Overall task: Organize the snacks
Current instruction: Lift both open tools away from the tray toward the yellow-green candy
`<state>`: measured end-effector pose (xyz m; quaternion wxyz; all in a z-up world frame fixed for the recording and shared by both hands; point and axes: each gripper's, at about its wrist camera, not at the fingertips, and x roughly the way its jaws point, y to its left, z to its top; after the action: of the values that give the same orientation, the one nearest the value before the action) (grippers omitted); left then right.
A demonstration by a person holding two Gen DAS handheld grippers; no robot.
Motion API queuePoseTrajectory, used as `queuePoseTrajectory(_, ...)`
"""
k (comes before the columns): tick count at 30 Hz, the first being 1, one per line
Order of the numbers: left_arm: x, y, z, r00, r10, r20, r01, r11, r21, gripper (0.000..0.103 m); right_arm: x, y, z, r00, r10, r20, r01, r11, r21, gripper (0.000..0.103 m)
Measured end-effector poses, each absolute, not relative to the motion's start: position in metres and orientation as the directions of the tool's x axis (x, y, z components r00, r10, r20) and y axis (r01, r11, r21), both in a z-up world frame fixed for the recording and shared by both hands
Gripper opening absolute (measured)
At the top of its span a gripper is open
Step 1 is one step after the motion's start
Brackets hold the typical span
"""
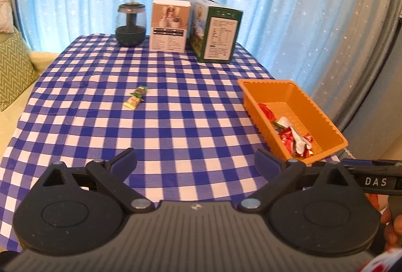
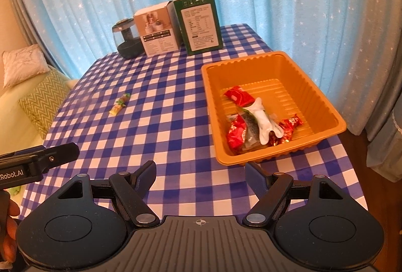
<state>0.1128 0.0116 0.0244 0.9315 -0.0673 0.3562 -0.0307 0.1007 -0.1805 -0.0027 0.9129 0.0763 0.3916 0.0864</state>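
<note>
A small yellow-green snack packet (image 1: 135,97) lies alone on the checked tablecloth, well ahead of my left gripper (image 1: 195,163), which is open and empty. It also shows in the right wrist view (image 2: 120,104). An orange tray (image 2: 334,121) on the right holds several red and white wrapped snacks (image 2: 258,121); the tray also shows in the left wrist view (image 1: 261,93). My right gripper (image 2: 200,175) is open and empty, just in front of the tray's near left corner. The left gripper's body (image 2: 37,162) shows at the left of the right wrist view.
At the table's far edge stand a dark glass jar (image 1: 130,24), a white-pink box (image 1: 170,25) and a green box (image 1: 216,30). Blue curtains hang behind. A sofa with a zigzag cushion (image 1: 12,68) is to the left. The table drops off just right of the tray.
</note>
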Motion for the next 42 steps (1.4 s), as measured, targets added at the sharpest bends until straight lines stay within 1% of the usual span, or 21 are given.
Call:
queuePoseTrajectory(12,0.122,0.053,0.018,0.746,-0.037,-0.665,-0.064,0.99,-0.127,0.099,0.12,-0.15,-0.012,0.663,0.271,-0.698,-0.164,0.962,0.217,0.077)
queuePoseTrajectory(20,0.141,0.078,0.011,0.739,-0.009,-0.674,-0.086,0.991,-0.107,0.099,0.142,-0.126,-0.023,0.653,0.295,-0.697,-0.197,0.956,0.22,0.077)
queuePoseTrajectory(31,0.18,0.1,-0.008,0.723,-0.005,-0.691,-0.096,0.99,-0.108,0.099,0.182,-0.093,-0.041,0.641,0.317,-0.699,-0.24,0.948,0.209,0.077)
queuePoseTrajectory(38,0.215,0.114,-0.032,0.704,-0.016,-0.71,-0.078,0.992,-0.1,0.099,0.219,-0.076,-0.052,0.657,0.333,-0.676,-0.27,0.941,0.202,0.077)
queuePoseTrajectory(42,0.24,0.118,-0.045,0.707,-0.011,-0.707,-0.067,0.994,-0.082,0.097,0.245,-0.07,-0.059,0.667,0.34,-0.663,-0.274,0.939,0.207,0.077)
